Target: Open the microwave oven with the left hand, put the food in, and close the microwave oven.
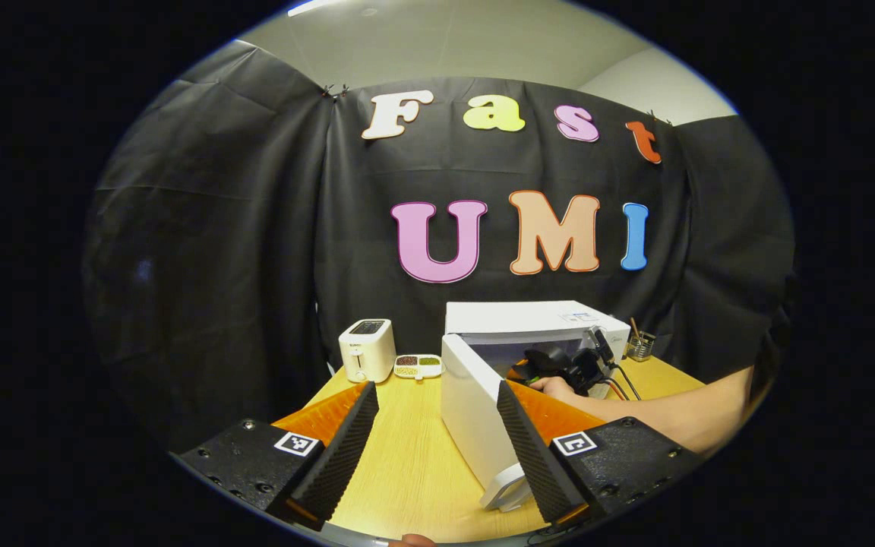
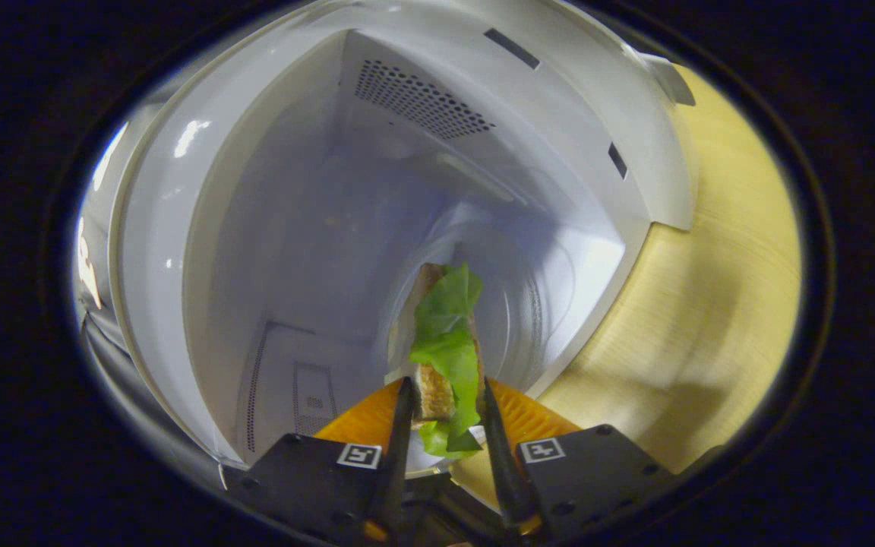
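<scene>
The white microwave oven (image 1: 532,323) stands on the wooden table (image 1: 407,463) with its door (image 1: 475,414) swung open toward me. My left gripper (image 1: 437,448) hangs open in front of the door, nothing between its fingers. A hand (image 1: 559,386) holds the right gripper (image 1: 570,365) at the oven's opening. In the right gripper view, my right gripper (image 2: 445,414) is shut on a sandwich with green lettuce (image 2: 445,342), held on edge inside the white oven cavity (image 2: 316,228) above the glass turntable (image 2: 529,304).
A white toaster (image 1: 367,349) and a small divided dish of grains (image 1: 418,366) sit at the table's back left. A glass jar with sticks (image 1: 640,346) stands right of the oven. A forearm (image 1: 680,414) reaches across from the right. Bare tabletop (image 2: 711,304) lies beside the oven.
</scene>
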